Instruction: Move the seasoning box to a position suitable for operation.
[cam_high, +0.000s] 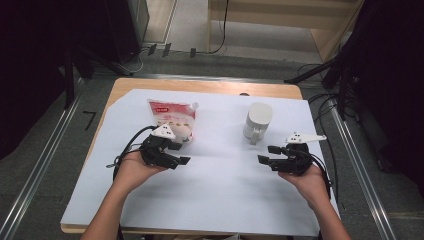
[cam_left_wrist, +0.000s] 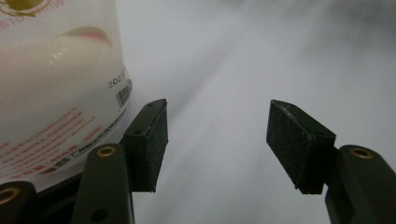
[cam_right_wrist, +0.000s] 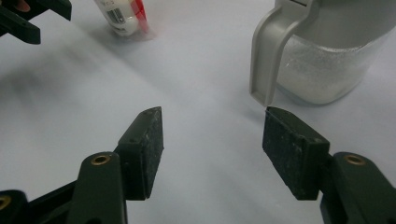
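Note:
A white pouch (cam_high: 172, 119) with red print and a corner spout lies on the white sheet at the left; its printed side (cam_left_wrist: 51, 84) is close in the left gripper view. My left gripper (cam_high: 183, 153) is open just in front of the pouch, nothing between its jaws (cam_left_wrist: 217, 135). A grey jug with a handle (cam_high: 258, 121) stands at the right; it holds white grains (cam_right_wrist: 322, 60). My right gripper (cam_high: 266, 154) is open a little in front of the jug, jaws empty (cam_right_wrist: 212, 149), its right pad below the handle tip.
A white sheet (cam_high: 220, 185) covers the wooden table (cam_high: 200, 86). Cables trail from both grippers. Dark stands and metal rails flank the table on both sides. Bare sheet lies between the two grippers and toward the front edge.

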